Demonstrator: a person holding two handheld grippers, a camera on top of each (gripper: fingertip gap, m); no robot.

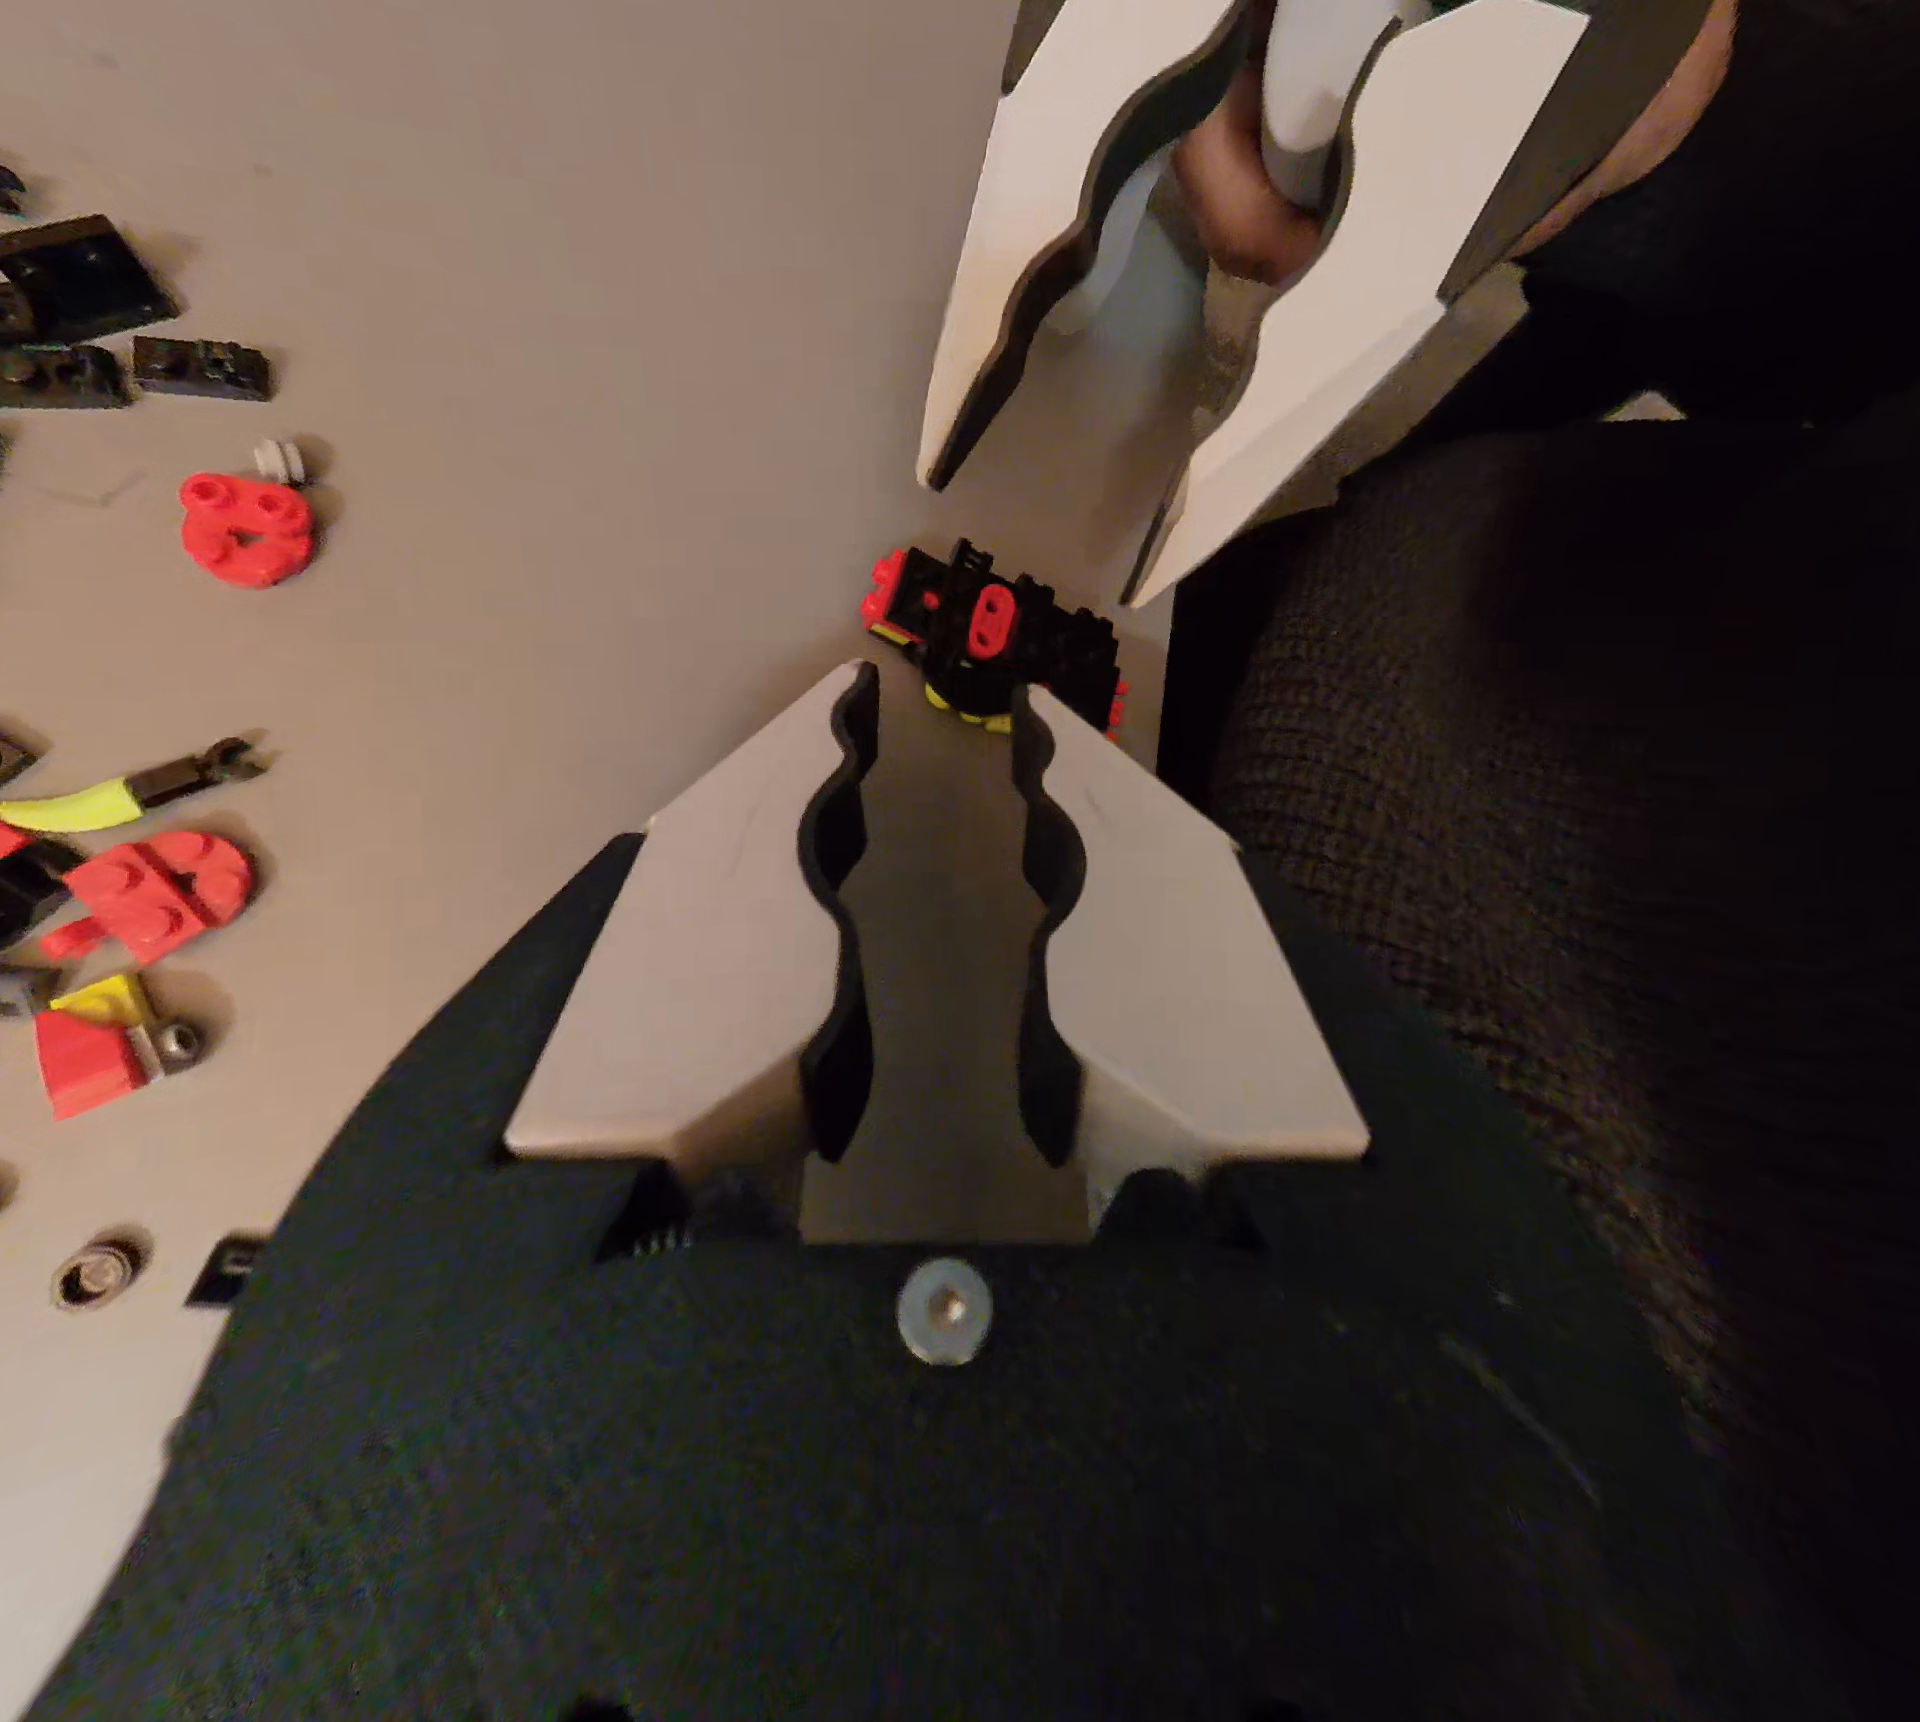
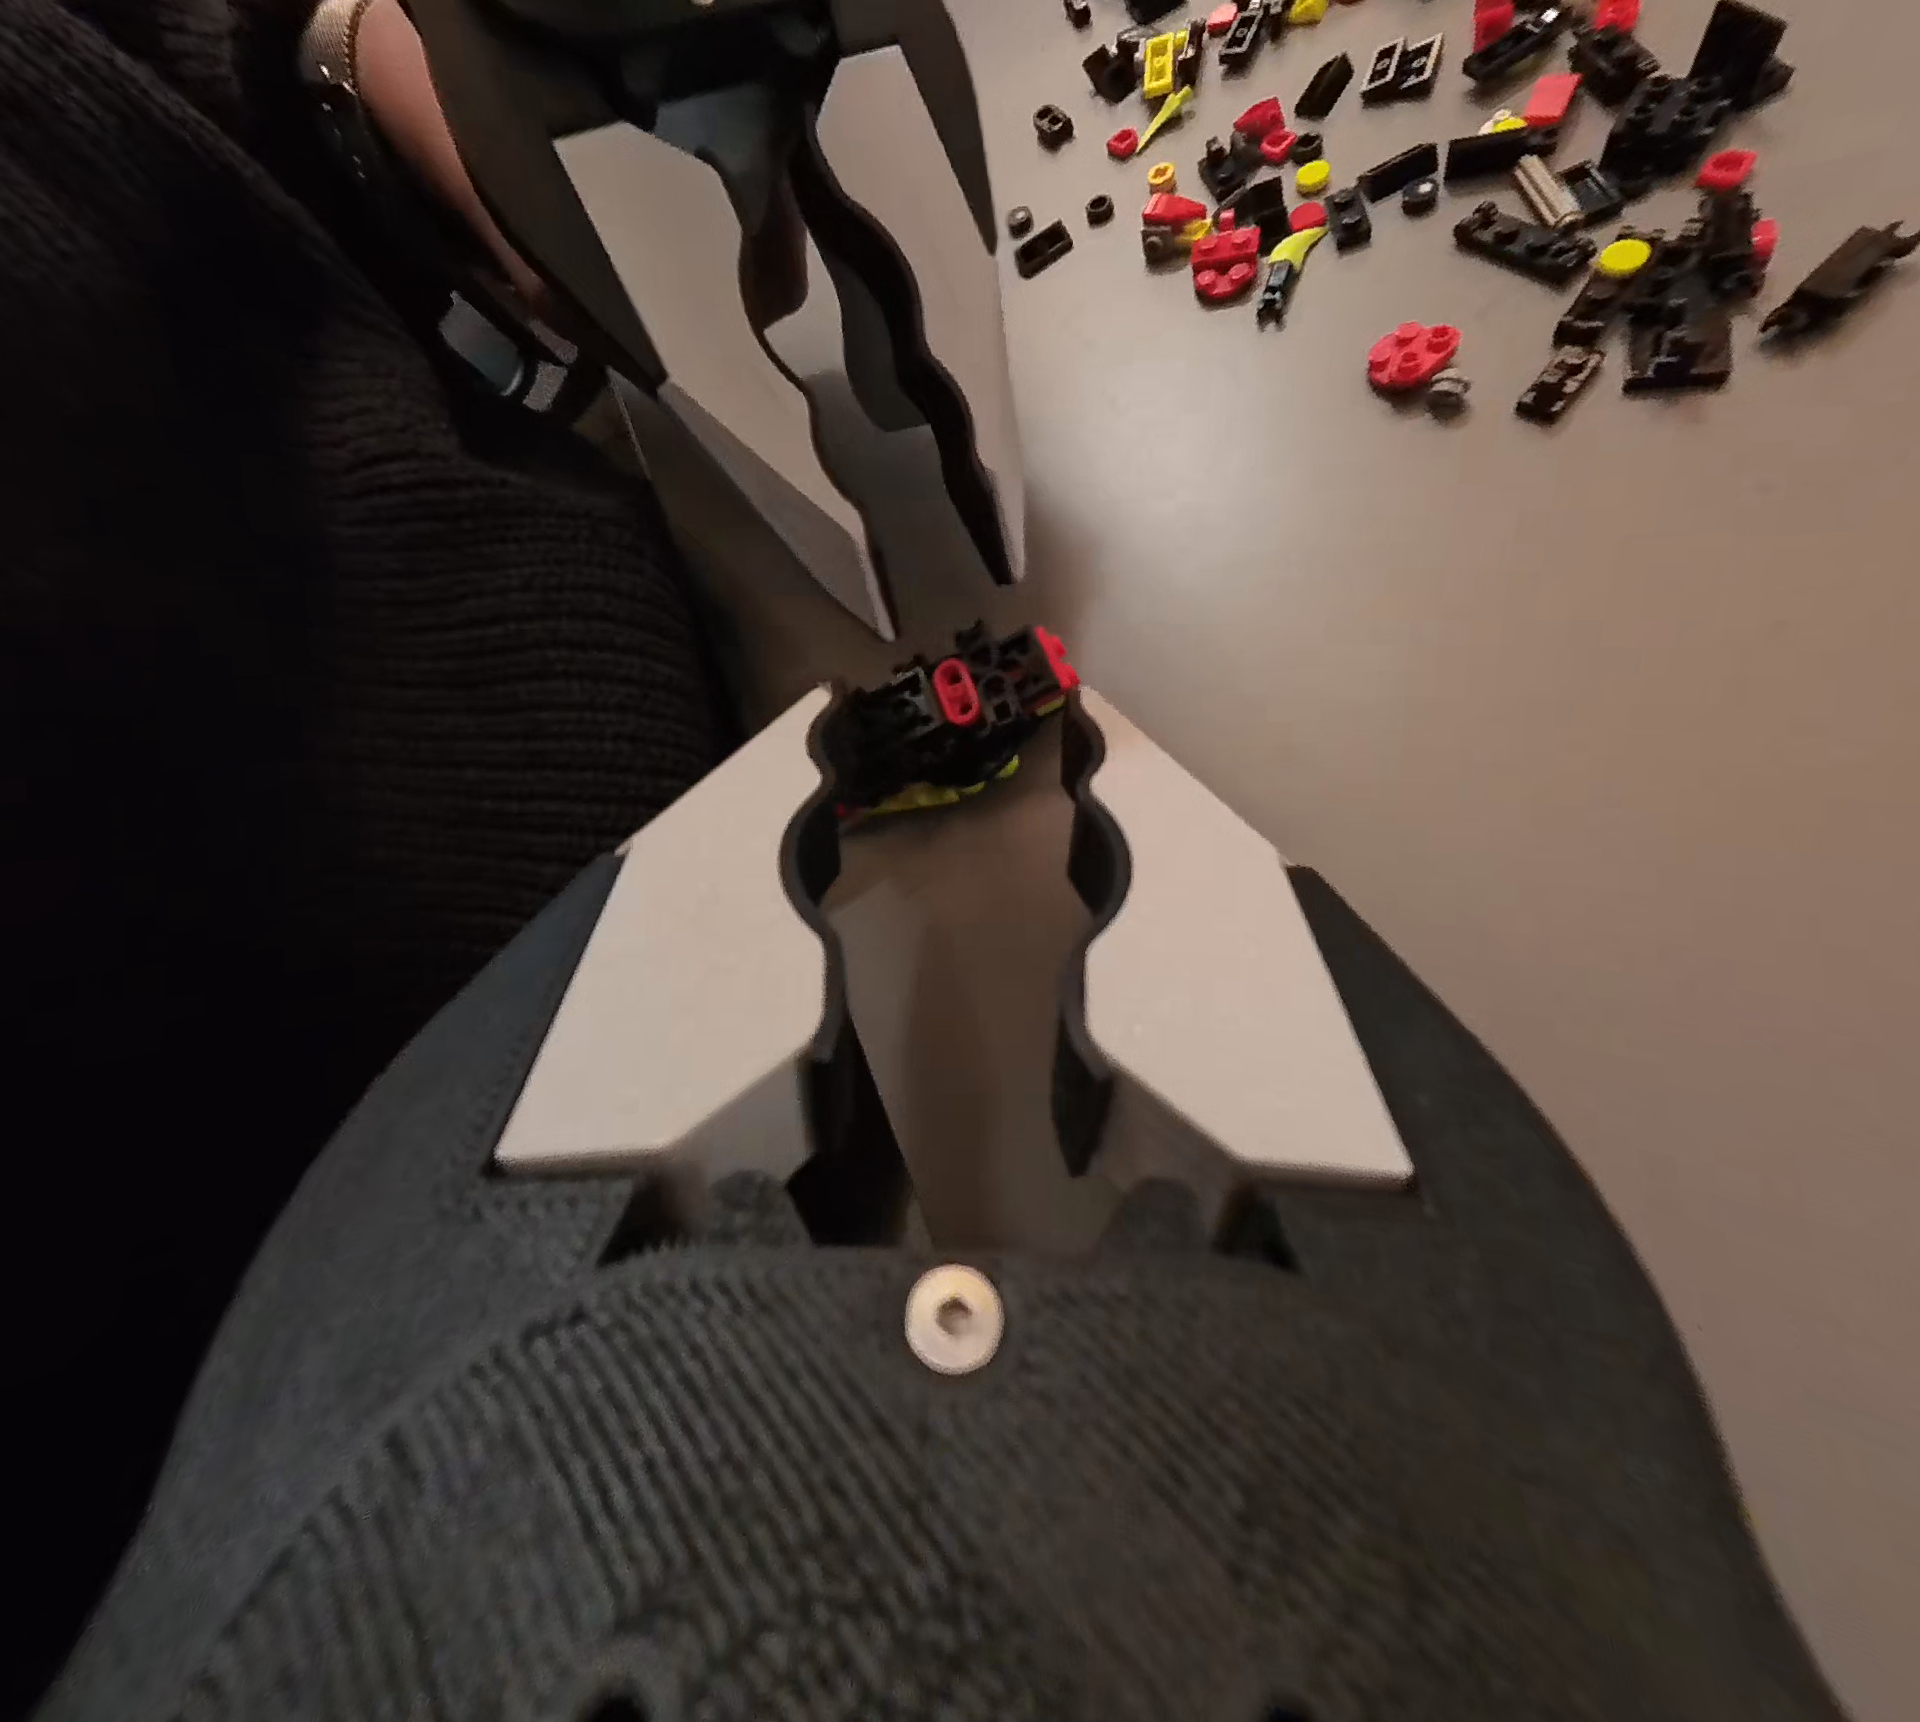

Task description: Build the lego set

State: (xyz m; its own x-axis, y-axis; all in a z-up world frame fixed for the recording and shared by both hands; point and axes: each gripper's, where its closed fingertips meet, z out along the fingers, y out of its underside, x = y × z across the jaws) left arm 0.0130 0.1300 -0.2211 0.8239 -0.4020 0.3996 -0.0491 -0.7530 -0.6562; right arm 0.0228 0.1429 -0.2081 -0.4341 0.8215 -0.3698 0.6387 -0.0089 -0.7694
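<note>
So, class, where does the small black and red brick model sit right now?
The brick model lies near the table's edge, between the open left gripper and open right gripper, apart from the loose bricks.

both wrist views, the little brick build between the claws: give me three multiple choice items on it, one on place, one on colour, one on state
1. Where does the small brick build lie?
A. near the table edge, between the two claws
B. in the loose brick pile
C. on the dark knitted sleeve

2. What colour is the oval piece on top of it?
A. yellow
B. red
C. white

3. How does the left claw stand?
A. clamped on the build
B. shut on a yellow piece
C. open, nothing gripped

Key: 1 A, it sits by the edge with the right claw opposite, the pile far off. 2 B, the oval is red on black. 3 C, table shows between its fingers, the build beyond the tips.
</note>
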